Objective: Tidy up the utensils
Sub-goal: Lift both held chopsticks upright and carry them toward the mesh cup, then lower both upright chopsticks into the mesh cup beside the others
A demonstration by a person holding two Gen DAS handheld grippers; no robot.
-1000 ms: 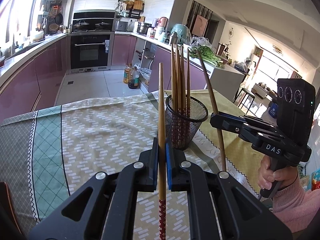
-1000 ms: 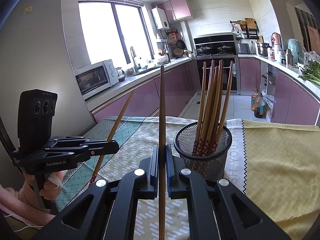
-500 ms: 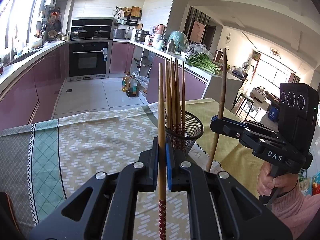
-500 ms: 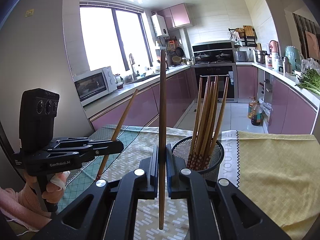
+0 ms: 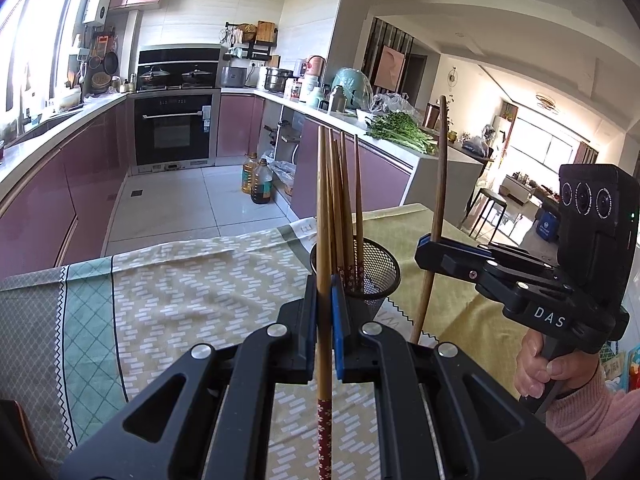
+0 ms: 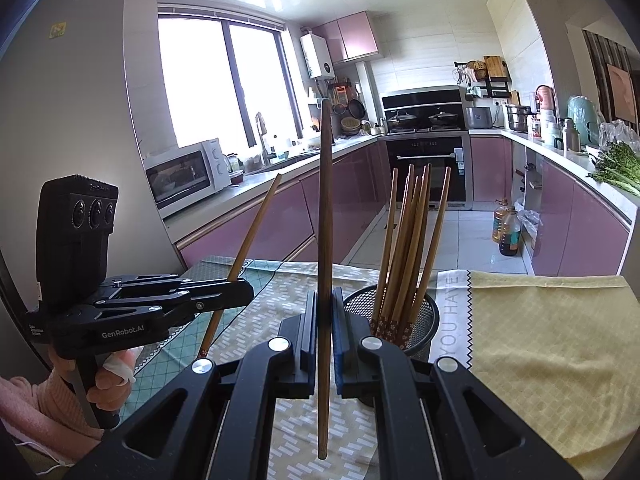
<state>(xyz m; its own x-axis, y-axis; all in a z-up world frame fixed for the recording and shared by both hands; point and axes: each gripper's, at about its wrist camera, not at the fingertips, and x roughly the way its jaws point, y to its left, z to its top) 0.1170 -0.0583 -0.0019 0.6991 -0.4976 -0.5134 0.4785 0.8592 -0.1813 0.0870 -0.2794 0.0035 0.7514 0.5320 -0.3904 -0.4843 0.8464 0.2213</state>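
Judging by the filled mesh holder (image 6: 394, 320), most chopsticks are already stowed; two remain. One chopstick (image 5: 324, 280) is clamped upright in the left gripper (image 5: 324, 320), another chopstick (image 6: 325, 260) in the right gripper (image 6: 325, 328), the holder just beyond both.

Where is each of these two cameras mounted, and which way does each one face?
Left wrist view: sits on the left claw, looking over its chopstick toward the oven; the right claw and hand show.
Right wrist view: sits on the right claw, facing the window; the left claw and hand show.
Shared: the mesh holder of chopsticks, tablecloth, each other's claw.
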